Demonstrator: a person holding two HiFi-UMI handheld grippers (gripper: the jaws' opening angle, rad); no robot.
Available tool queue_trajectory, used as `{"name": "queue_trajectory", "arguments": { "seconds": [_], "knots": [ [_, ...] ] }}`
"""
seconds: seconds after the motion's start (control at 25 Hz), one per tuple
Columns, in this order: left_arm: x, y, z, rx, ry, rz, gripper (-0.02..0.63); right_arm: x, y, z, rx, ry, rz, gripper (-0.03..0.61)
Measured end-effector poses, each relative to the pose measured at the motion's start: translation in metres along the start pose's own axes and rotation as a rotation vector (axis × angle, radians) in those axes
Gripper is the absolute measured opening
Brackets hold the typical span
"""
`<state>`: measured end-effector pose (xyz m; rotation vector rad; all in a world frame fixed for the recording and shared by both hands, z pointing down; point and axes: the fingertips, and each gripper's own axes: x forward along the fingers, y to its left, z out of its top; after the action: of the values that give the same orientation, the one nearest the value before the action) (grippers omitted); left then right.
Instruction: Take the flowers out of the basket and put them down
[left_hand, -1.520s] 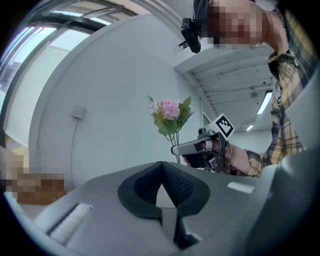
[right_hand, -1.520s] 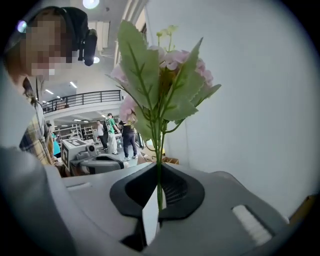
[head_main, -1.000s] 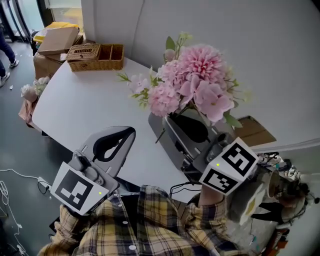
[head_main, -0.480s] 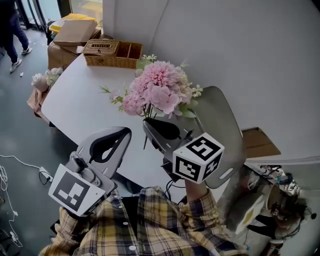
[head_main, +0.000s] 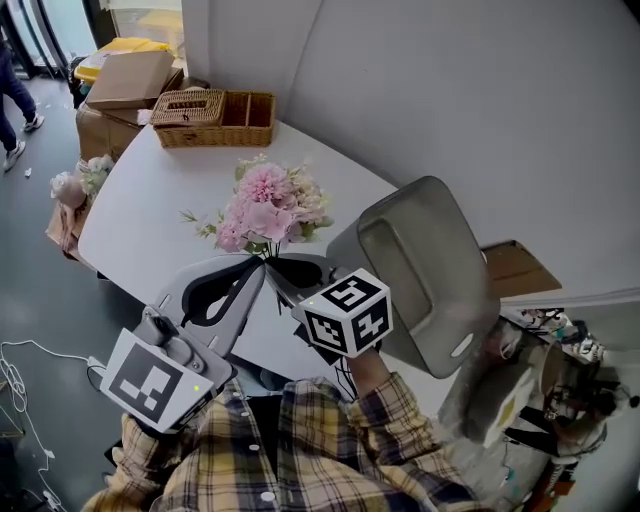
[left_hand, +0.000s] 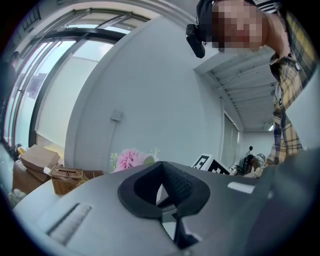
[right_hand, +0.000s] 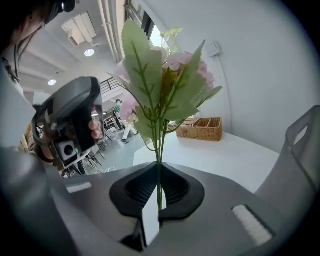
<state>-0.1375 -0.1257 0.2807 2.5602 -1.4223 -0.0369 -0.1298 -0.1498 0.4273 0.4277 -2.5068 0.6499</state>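
A bunch of pink flowers with green leaves stands upright over the near part of the white table. My right gripper is shut on its thin green stems; the leaves and blooms rise straight above the right gripper. A grey plastic basket sits tilted just right of that hand, its handle wall at the view's edge. My left gripper is shut and holds nothing, close beside the stems on the left; it sees the flowers beyond its jaws.
A wicker tray with compartments stands at the table's far end. Cardboard boxes are stacked behind it. Another flower bunch lies off the table's left edge. A person's legs show at the far left. A grey wall runs along the right.
The right gripper has carried the flowers down and to the left, away from the camera and lower over the table. The grey basket has come into view. The left gripper has barely moved.
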Motion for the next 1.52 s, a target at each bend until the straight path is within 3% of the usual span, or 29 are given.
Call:
{"name": "queue_trajectory", "arguments": {
  "seconds": [0.24,0.44,0.6,0.8,1.08,1.2,1.52],
  "knots": [
    [-0.01,0.033,0.001,-0.012,0.017,-0.021,0.013,0.046,-0.016,-0.028,0.072,0.084,-0.055,0.021],
    [-0.025,0.069,-0.006,-0.023,0.068,0.009,0.012,0.085,-0.026,-0.046,0.107,0.149,-0.096,0.021],
    [-0.033,0.089,0.001,-0.033,0.036,0.015,0.012,0.109,-0.032,-0.06,0.132,0.2,-0.123,0.023],
    [-0.04,0.097,-0.002,-0.033,0.036,-0.02,0.012,0.129,-0.038,-0.077,0.162,0.246,-0.145,0.026],
    [-0.038,0.109,0.0,-0.051,0.034,-0.017,0.013,0.151,-0.05,-0.103,0.2,0.322,-0.166,0.037],
    [-0.038,0.115,-0.011,-0.049,0.079,-0.016,0.013,0.158,-0.054,-0.114,0.21,0.354,-0.169,0.041],
    [-0.03,0.123,-0.006,-0.054,0.064,-0.011,0.012,0.168,-0.055,-0.13,0.218,0.409,-0.152,0.066]
  ]
}}
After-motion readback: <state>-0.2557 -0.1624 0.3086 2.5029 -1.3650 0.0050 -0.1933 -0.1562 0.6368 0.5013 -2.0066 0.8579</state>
